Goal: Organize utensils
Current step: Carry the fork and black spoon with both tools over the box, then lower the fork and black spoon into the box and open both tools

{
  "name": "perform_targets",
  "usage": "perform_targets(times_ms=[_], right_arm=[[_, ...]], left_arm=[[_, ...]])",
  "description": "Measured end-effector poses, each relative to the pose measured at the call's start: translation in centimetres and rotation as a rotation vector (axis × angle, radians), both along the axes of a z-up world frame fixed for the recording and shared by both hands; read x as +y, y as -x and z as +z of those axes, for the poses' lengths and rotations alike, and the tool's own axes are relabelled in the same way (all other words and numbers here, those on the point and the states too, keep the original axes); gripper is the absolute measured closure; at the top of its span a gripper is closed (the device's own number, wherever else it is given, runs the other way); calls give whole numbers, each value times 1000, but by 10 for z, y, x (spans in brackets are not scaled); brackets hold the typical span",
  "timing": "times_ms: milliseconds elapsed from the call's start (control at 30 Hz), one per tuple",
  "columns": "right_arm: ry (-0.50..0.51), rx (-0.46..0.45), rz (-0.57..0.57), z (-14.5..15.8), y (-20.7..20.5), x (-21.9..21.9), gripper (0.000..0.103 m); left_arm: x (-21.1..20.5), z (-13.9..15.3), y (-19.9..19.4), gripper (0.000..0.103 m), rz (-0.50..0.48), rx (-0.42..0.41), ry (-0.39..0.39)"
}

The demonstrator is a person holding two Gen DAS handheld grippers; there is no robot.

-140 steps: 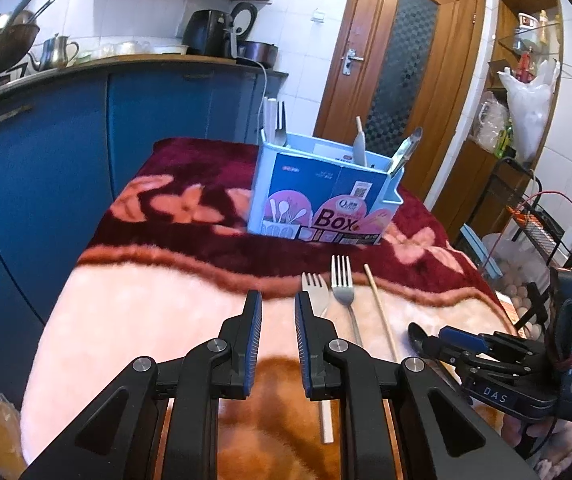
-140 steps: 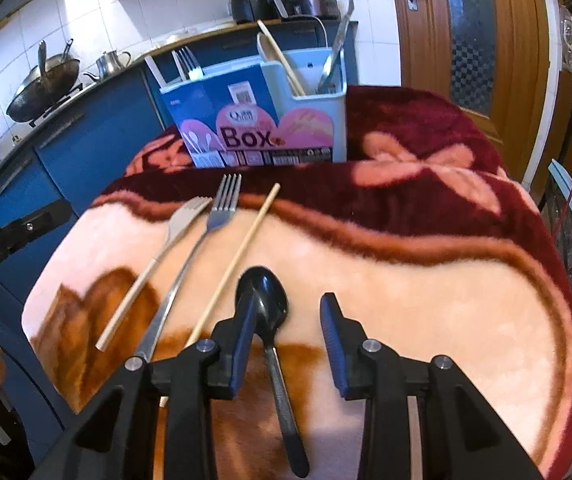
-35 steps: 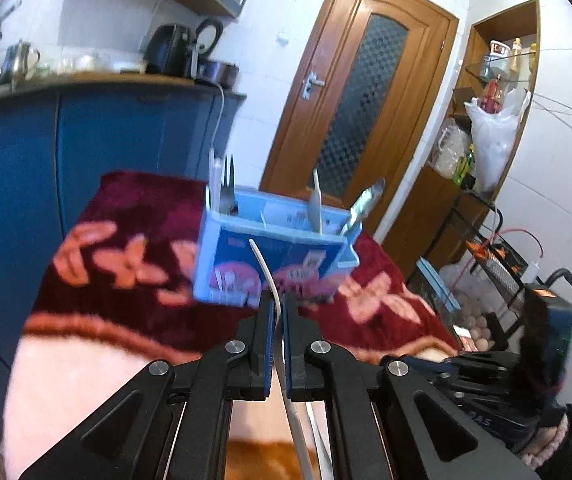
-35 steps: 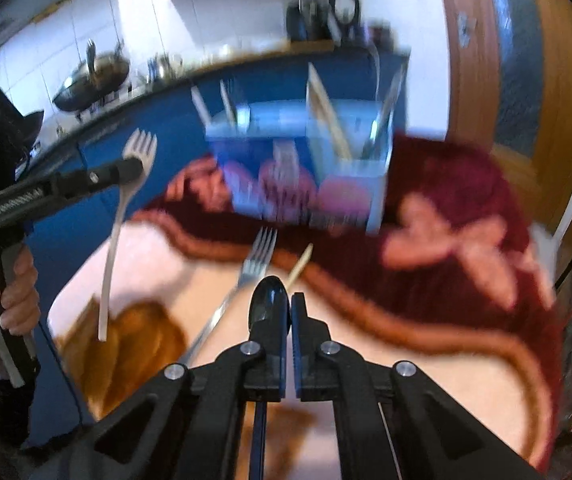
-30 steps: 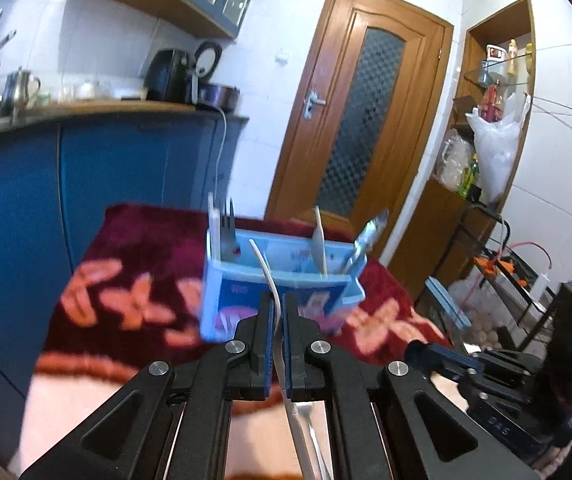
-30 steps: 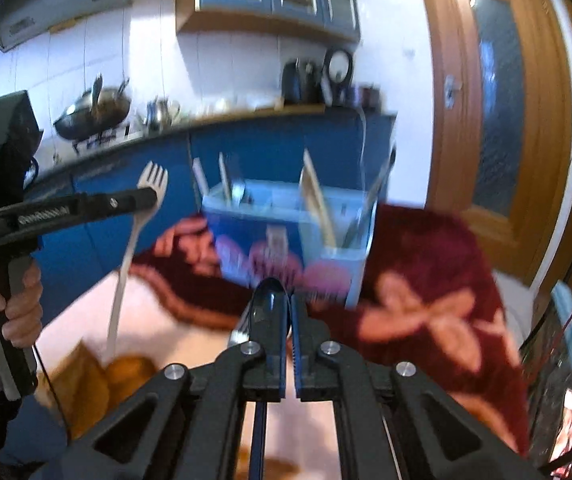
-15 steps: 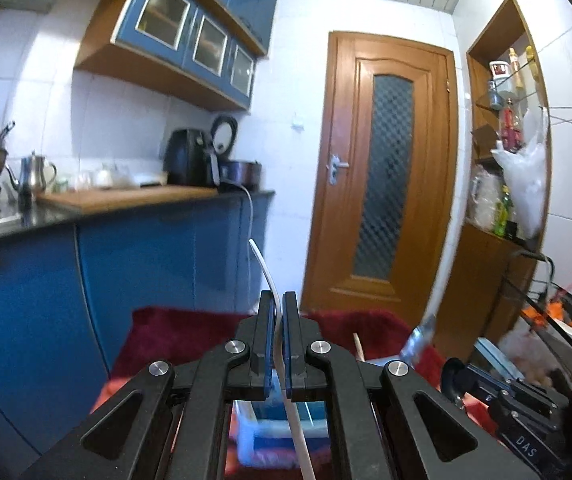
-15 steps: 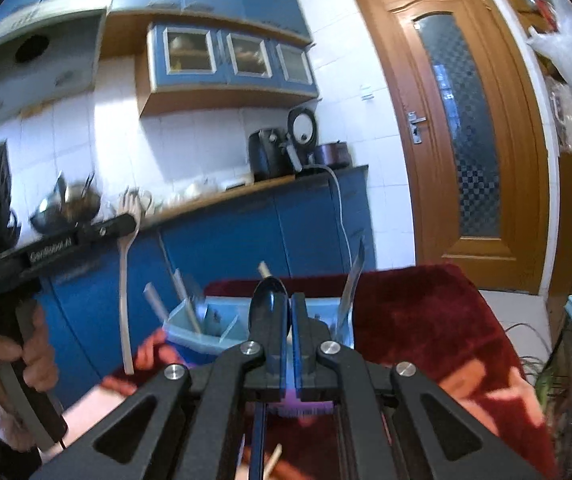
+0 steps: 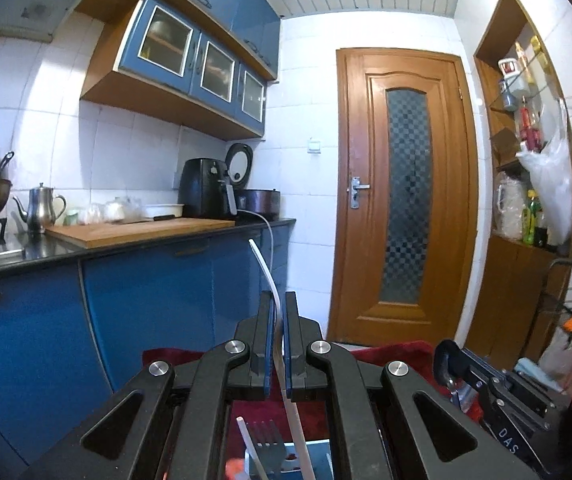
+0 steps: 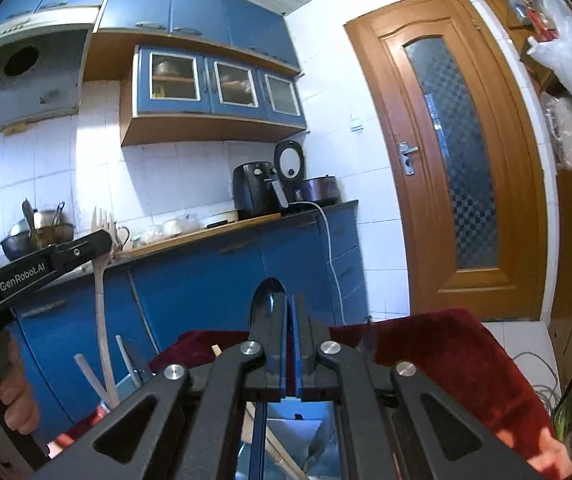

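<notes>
A blue-cabinet kitchen with white tiles and a wooden door (image 9: 406, 200) fills both views, and the dark red plush blanket (image 10: 446, 344) lies low in frame. The left gripper (image 9: 277, 344) has its jaws closed on a slim white plastic fork (image 10: 99, 280); from the right wrist view the fork hangs nearly upright, tines up, handle end down among the white handles standing in the light blue utensil box (image 10: 294, 428). The right gripper (image 10: 288, 356) has its jaws clamped on a black plastic spoon (image 10: 267, 300), bowl up, handle running straight down toward the box's open compartment directly below. So both long axes stand vertical over the box, each already above a slot. The coming move looks like a straight lowering and release; the left utensil appears deeper in, so it is probably nearer to letting go.
</notes>
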State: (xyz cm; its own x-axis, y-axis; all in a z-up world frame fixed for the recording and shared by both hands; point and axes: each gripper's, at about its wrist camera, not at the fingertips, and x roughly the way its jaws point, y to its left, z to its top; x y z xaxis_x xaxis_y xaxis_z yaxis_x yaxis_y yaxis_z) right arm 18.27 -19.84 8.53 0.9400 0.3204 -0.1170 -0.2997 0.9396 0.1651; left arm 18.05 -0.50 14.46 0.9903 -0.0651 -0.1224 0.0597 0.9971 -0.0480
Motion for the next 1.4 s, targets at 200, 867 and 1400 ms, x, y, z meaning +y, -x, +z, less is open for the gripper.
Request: perform_targets(times_ms=[200,867,1400], right_arm=[[24,-31,-21,-12,-5,3,100],[95,108,20,-28,8,-4,98],[112,189,76,-13,26,-15,84]], left_arm=[[-2,-20,-13,99,9,19,-3],[-18,-34,-1,80,-65,103,-41],[3,-33,35,80,-117,191,34]])
